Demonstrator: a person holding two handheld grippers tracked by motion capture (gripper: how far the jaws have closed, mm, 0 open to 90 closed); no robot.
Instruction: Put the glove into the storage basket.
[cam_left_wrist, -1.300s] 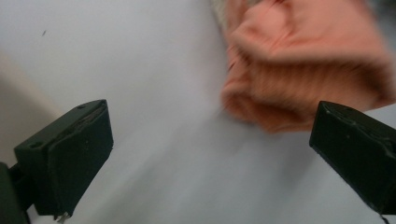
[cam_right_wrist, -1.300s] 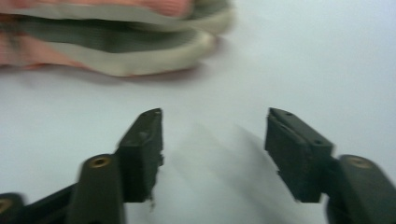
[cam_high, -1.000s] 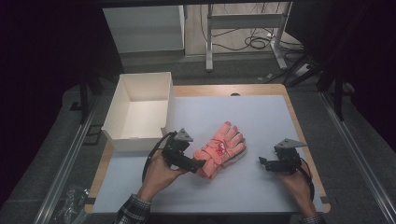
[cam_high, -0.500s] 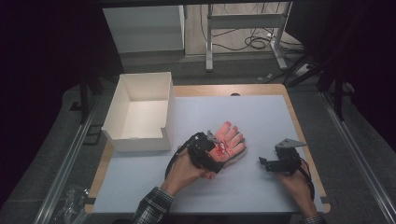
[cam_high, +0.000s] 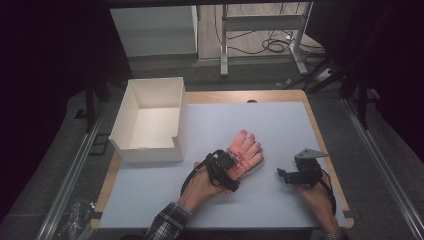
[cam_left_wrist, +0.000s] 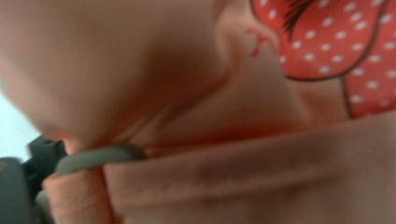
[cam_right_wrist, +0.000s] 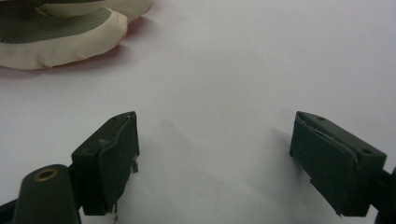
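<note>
A salmon-pink glove (cam_high: 246, 149) with a red polka-dot patch lies on the white table top (cam_high: 280, 120), fingers pointing away. My left gripper (cam_high: 232, 169) is down on its cuff end. In the left gripper view the glove fabric (cam_left_wrist: 327, 42) is pressed right up against the camera and covers most of the jaws. These jaws have just been closing with fabric at them; whether the pads pinch it is hidden. My right gripper (cam_high: 283, 175) rests open on the table to the right of the glove, with nothing between the fingers of my right gripper (cam_right_wrist: 215, 158). The glove's cream and grey edge (cam_right_wrist: 60, 42) lies beyond them.
A white open box (cam_high: 150, 152) stands at the table's left, its near wall close to my left forearm. The wooden table edge (cam_high: 320, 135) runs along the right. A desk frame and cables (cam_high: 270, 45) lie on the floor beyond the table.
My left hand has moved right and down from beside the glove onto its cuff end. The glove has stayed in place. The right hand has not moved.
</note>
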